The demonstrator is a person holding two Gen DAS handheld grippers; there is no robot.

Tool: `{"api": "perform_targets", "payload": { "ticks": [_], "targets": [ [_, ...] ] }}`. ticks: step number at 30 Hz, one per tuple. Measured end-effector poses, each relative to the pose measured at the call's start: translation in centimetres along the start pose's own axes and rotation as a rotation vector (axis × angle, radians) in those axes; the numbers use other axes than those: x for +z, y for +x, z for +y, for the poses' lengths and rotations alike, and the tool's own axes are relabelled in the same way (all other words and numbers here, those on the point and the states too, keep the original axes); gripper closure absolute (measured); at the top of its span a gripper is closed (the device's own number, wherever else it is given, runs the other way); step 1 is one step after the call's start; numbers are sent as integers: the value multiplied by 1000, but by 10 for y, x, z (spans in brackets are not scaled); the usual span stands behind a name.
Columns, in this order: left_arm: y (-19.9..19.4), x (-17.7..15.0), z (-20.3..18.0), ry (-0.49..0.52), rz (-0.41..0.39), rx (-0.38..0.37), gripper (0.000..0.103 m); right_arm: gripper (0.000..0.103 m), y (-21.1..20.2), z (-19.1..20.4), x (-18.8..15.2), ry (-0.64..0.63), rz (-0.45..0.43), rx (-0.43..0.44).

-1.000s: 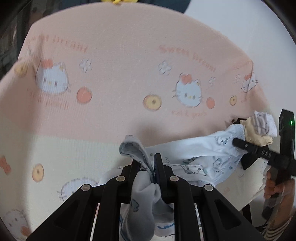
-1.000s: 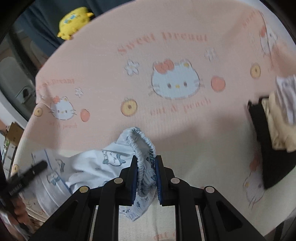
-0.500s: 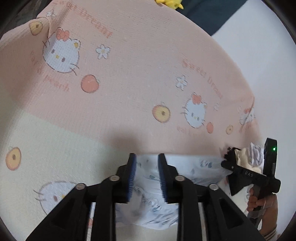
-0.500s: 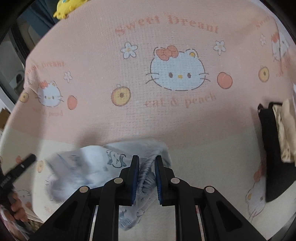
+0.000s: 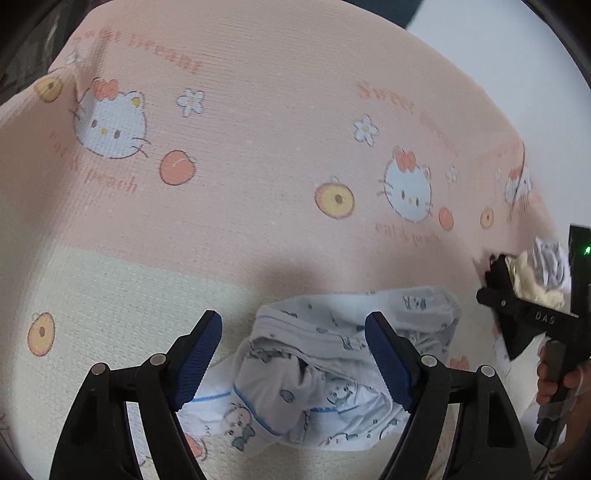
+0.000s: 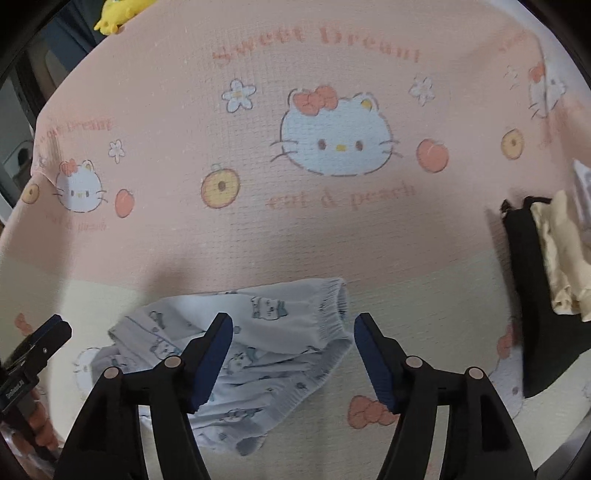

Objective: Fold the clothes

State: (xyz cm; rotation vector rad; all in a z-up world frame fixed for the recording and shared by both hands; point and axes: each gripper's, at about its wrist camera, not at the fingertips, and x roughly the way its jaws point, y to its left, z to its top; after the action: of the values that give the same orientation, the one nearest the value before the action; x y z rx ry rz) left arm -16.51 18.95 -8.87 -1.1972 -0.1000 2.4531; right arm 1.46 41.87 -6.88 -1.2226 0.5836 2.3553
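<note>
A light blue printed garment (image 5: 332,369) lies crumpled on the pink and cream Hello Kitty blanket (image 5: 258,147). It also shows in the right wrist view (image 6: 266,343), with its elastic waistband at the right. My left gripper (image 5: 293,354) is open just above the garment, jaws wide apart, holding nothing. My right gripper (image 6: 291,350) is open over the garment's right part, holding nothing. The right gripper's body (image 5: 532,317) shows at the right of the left wrist view, and the left gripper's body (image 6: 33,354) at the left of the right wrist view.
A pile of black, cream and striped clothes (image 6: 546,273) lies on the blanket at the right; it also shows in the left wrist view (image 5: 532,277). A yellow plush toy (image 6: 118,14) sits beyond the blanket's far edge.
Both grippers held the garment's edges up a second ago. They lowered it onto the blanket, opened and let go. The garment now lies loose below them.
</note>
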Motion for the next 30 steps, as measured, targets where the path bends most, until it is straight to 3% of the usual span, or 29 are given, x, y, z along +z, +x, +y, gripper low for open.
{"api": "perform_targets", "payload": {
  "ticks": [10, 16, 26, 30],
  "targets": [
    [3, -35, -35, 183, 49, 60, 24, 33, 4, 16, -41, 34, 16, 21],
    [7, -53, -37, 184, 112, 59, 24, 33, 16, 30, -65, 53, 65, 52],
    [13, -75, -45, 152, 138, 57, 24, 33, 23, 34, -97, 108, 138, 106],
    [15, -85, -56, 217, 128, 76, 24, 33, 20, 25, -107, 161, 152, 138]
  ]
}}
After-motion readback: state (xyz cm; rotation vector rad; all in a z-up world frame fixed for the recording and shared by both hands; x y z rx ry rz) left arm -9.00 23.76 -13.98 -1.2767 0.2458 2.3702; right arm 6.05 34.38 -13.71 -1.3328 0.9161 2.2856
